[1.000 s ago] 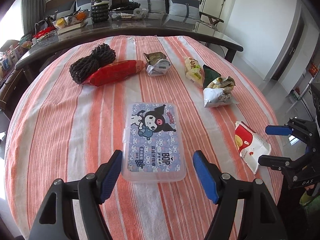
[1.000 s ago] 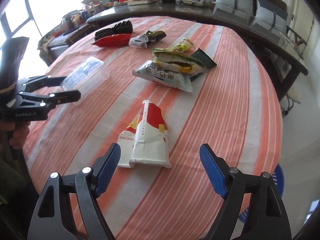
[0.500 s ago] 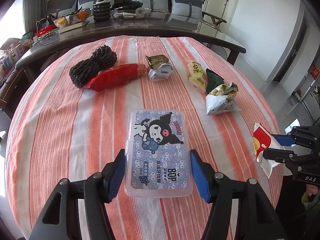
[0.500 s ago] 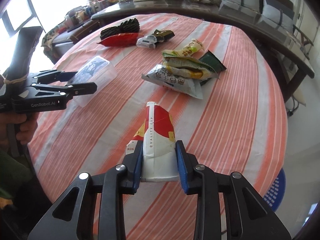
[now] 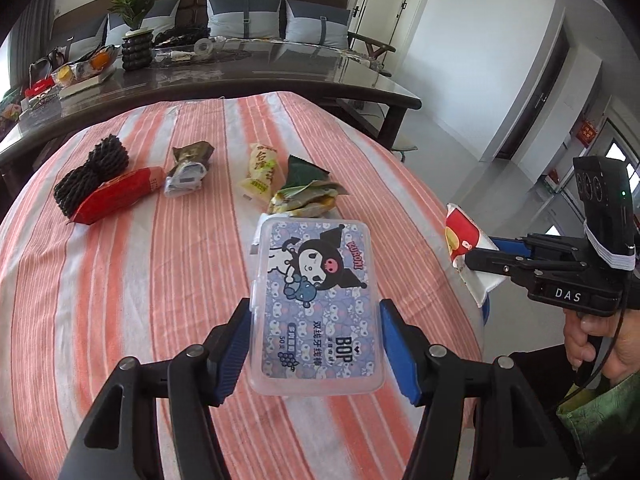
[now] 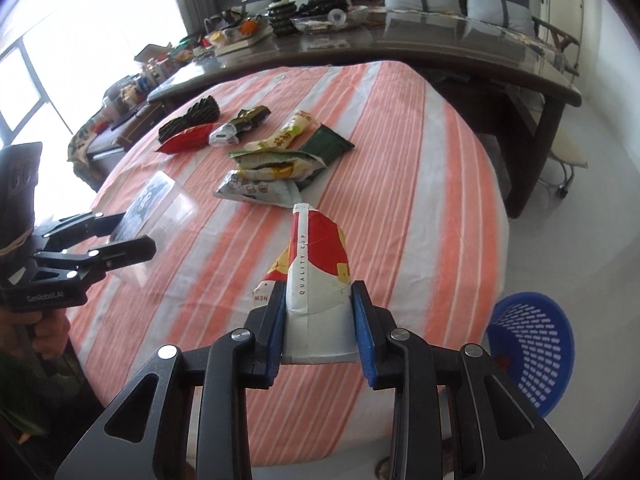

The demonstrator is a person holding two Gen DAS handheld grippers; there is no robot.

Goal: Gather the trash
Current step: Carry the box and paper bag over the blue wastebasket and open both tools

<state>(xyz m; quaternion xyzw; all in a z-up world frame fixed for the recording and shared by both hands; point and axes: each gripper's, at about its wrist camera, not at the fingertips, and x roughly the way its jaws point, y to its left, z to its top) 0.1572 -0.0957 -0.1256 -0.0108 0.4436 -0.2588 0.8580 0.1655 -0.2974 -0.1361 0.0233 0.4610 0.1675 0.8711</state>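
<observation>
My left gripper (image 5: 314, 346) is shut on a clear plastic box with a cartoon label (image 5: 316, 300) and holds it above the striped table; it also shows in the right wrist view (image 6: 160, 208). My right gripper (image 6: 318, 330) is shut on a flattened red and white paper cup (image 6: 316, 280), lifted off the table; the cup also shows in the left wrist view (image 5: 466, 248). Snack wrappers (image 6: 268, 176) lie in the middle of the table. A red packet (image 5: 116, 196) and a black mesh roll (image 5: 92, 172) lie at the far left.
A blue plastic basket (image 6: 532, 348) stands on the floor by the table's right edge. The round table has an orange and white striped cloth (image 5: 120, 280). A dark long table (image 5: 240, 76) with clutter stands behind it.
Both grippers closed on their items, the left on the plastic box and the right on the paper cup, and lifted them off the table.
</observation>
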